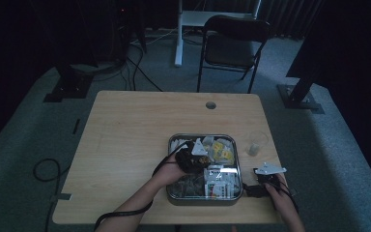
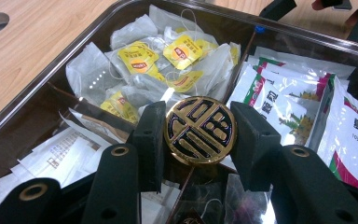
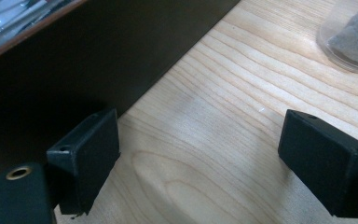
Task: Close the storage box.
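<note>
A metal-rimmed box [image 1: 168, 192] with compartments stands at the table's near right. It holds yellow-tagged tea bags [image 2: 142, 63] and white printed sachets [image 2: 284, 105]. My left gripper [image 2: 199, 133] is over the box's middle, shut on a round gold-and-black knob [image 2: 200, 129]. The knob seems to sit on a clear lid, whose glare shows below it. In the high view the left gripper [image 1: 196, 157] hangs over the box. My right gripper [image 1: 265, 175] rests on the table just right of the box. Its jaws [image 3: 191, 163] stand open over bare wood, beside the box's dark wall [image 3: 74, 60].
A clear glass cup [image 1: 256, 143] stands on the table right of the box, and its base [image 3: 352, 37] is ahead of the right gripper. A cable hole [image 1: 210, 105] lies at the table's far side. A folding chair [image 1: 232, 46] stands beyond the table.
</note>
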### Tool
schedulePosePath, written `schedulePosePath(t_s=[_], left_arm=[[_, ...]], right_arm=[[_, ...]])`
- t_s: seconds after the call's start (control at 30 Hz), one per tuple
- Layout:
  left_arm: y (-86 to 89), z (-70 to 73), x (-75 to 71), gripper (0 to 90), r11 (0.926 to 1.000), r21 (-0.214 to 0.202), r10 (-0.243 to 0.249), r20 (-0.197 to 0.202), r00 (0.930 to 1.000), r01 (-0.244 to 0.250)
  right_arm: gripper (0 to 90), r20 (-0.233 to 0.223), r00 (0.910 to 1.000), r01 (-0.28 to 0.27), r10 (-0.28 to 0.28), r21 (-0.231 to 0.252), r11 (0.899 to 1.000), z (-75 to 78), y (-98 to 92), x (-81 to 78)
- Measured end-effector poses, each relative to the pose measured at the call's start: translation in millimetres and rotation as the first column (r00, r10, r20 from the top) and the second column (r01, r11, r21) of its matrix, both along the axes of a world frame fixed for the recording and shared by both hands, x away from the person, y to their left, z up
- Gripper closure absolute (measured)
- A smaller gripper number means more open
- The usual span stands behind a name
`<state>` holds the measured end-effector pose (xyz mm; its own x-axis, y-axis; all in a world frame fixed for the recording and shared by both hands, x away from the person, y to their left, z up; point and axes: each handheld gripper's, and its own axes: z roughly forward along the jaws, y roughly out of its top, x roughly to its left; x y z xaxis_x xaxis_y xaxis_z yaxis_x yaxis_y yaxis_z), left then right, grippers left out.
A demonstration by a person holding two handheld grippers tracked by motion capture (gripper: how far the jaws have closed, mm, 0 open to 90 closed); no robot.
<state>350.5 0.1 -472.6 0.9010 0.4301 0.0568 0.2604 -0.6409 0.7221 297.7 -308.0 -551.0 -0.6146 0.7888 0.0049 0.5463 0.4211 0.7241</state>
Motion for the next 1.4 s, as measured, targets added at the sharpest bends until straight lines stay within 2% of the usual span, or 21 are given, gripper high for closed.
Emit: schedulePosePath(t_s=[0.03,0.1,0.17,0.23,0.3,0.33,0.47,0.5,0.57,0.6,0.67,0.73,0.8,1.13,1.4], left_arm=[[0.1,0.1,0.0,57.6,1.0000,-0.002,0.004,-0.011,0.9999,-0.004],[0.4,0.6,-1.1,50.7,0.9999,0.006,0.016,-0.004,0.9999,-0.016],[2.5,2.1,-0.8,45.8,0.9999,-0.015,0.005,-0.027,0.9996,-0.005],[4.9,3.5,-0.2,37.1,0.9993,-0.037,-0.006,-0.045,0.9990,0.004],[4.9,3.5,-0.2,36.2,0.9993,-0.037,-0.006,-0.045,0.9990,0.004],[9.8,5.7,1.9,27.4,0.9961,-0.087,-0.021,-0.084,0.9962,0.014],[12.5,7.3,2.3,21.7,0.9947,-0.102,-0.022,-0.080,0.9965,0.014],[14.8,9.0,2.2,17.2,0.9921,-0.125,-0.022,-0.075,0.9970,0.012],[16.1,9.7,2.2,12.8,0.9896,-0.143,-0.025,-0.077,0.9967,0.014],[16.5,10.2,2.2,9.0,0.9899,-0.141,-0.024,-0.075,0.9969,0.013],[18.3,11.4,2.1,7.1,0.9888,-0.149,-0.024,-0.074,0.9970,0.013],[20.0,12.2,2.5,0.0,0.9874,-0.158,-0.024,-0.082,0.9963,0.011],[22.3,12.9,2.1,0.0,0.9875,-0.157,-0.013,-0.066,0.9977,0.003],[31.1,14.8,0.7,0.0,0.9885,-0.152,-0.005,-0.051,0.9987,-0.003],[49.9,18.1,1.0,0.0,0.9872,-0.158,0.018,-0.039,0.9991,-0.023]], right_arm=[[11.8,0.000,1.0000,0.000,0.000,0.000,1.000,0.0,0.0,0.0],[11.9,0.000,1.0000,0.000,0.000,0.000,1.000,0.0,0.0,0.0],[11.8,0.000,1.0000,0.000,0.000,0.000,1.000,0.0,0.0,0.0],[11.8,0.001,1.0000,0.000,0.000,0.000,1.000,0.0,0.0,0.0],[11.8,0.000,1.0000,0.000,0.000,0.000,1.000,0.0,0.0,0.0],[11.8,0.000,1.0000,0.000,0.000,0.000,1.000,0.0,0.0,0.0],[11.8,0.000,1.0000,0.000,0.000,0.000,1.000,0.0,0.0,0.0],[11.8,0.000,1.0000,0.000,0.000,0.000,1.000,0.0,0.0,0.0],[11.8,0.000,1.0000,0.000,0.000,0.001,1.000,0.0,0.0,0.0],[11.8,0.000,1.0000,0.000,0.000,0.001,1.000,0.0,0.0,0.0],[11.8,0.000,1.0000,0.000,0.000,0.000,1.000,0.0,0.0,-0.1],[11.8,0.000,1.0000,0.000,0.000,0.000,1.000,0.0,0.0,-0.1],[11.8,0.000,1.0000,0.000,0.000,0.000,1.000,0.0,0.0,-0.1],[11.8,0.000,1.0000,0.000,0.000,0.001,1.000,-0.1,0.0,0.0],[11.8,0.000,1.0000,0.000,0.000,0.001,1.000,-0.1,0.0,0.0]])
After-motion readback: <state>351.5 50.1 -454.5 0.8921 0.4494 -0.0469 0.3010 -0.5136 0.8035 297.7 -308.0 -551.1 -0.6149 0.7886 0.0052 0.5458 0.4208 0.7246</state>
